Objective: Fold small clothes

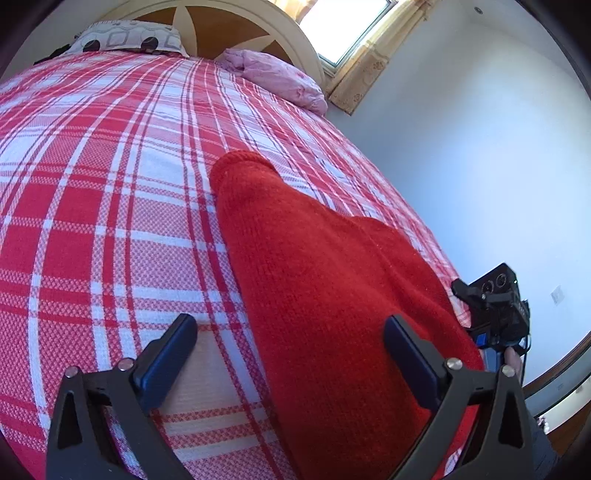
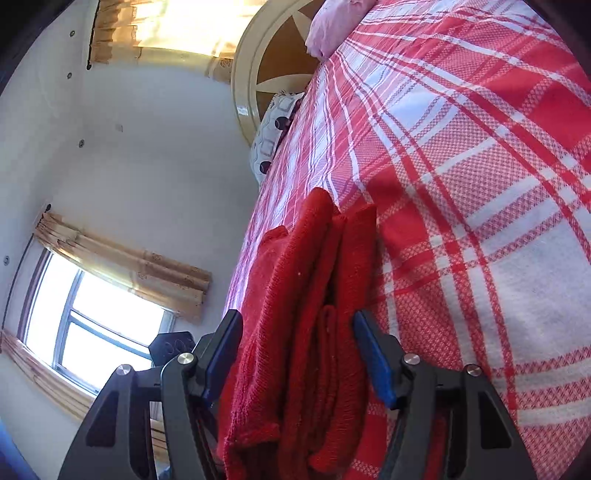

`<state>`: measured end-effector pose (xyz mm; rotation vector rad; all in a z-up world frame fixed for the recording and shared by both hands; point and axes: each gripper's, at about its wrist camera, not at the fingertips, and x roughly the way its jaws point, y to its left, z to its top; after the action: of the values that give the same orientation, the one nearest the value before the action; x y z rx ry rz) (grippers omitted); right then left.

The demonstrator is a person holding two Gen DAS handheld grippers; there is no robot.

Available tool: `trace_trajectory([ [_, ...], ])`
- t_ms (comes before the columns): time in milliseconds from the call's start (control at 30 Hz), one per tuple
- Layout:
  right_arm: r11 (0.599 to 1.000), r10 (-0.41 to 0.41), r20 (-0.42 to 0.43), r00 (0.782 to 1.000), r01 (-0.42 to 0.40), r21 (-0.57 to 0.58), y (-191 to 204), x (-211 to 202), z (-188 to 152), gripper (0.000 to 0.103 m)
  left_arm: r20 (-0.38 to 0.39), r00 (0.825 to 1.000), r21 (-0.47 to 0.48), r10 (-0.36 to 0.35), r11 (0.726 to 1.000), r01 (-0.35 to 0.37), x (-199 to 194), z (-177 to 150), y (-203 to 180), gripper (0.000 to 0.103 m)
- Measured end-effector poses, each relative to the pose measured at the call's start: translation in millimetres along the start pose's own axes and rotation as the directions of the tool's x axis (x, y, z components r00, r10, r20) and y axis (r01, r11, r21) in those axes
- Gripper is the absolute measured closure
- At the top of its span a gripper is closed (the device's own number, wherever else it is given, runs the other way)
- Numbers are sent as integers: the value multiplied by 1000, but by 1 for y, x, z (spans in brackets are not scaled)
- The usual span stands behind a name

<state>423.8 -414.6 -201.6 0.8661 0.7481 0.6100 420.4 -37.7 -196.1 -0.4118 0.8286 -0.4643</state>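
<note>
**Now: red knit between both open grippers, long axis running up the bed**

Clearly the relation that matters is how the red knit [image 1: 332, 280] lies against each gripper. In the left wrist view it stretches away from the camera toward the headboard [image 1: 229, 26], a long strip on the plaid bedspread [image 1: 92, 221], its rounded far end about halfway up the bed. The left gripper [image 1: 291, 354] is spread wide with nothing in it: the right finger rests over the knit, the left finger over bare bedspread, so the garment's left edge runs between them.

In the right wrist view the camera is rolled, so the bed appears to rise on the right. The knit [image 2: 306, 295] shows several stacked layers, suggesting it is already partly folded, and its near end sits directly between the fingers of the right gripper [image 2: 295, 354]. That gripper is also parted, narrower than the left, and not pinching; whether the pads touch the cloth I cannot tell.

My judgement: the right gripper is better placed, centred on the near end and aligned with the long axis; closing there would allow a fold toward the far end.

No containers are visible. A pink pillow [image 1: 280, 77] and a patterned pillow [image 1: 125, 38] lie at the head of the bed, well apart from the knit.
</note>
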Motion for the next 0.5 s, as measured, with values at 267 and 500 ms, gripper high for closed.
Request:
trace_trajectory([
  [267,964,-213,-10,977,209,-165,26,19,-10,40,-17,999,46,52,998,-51,5,-1,-7,0],
  [500,958,-243,-18,970,237,-161,22,20,-9,57,-19,999,48,46,998,-45,8,1,-6,1],
])
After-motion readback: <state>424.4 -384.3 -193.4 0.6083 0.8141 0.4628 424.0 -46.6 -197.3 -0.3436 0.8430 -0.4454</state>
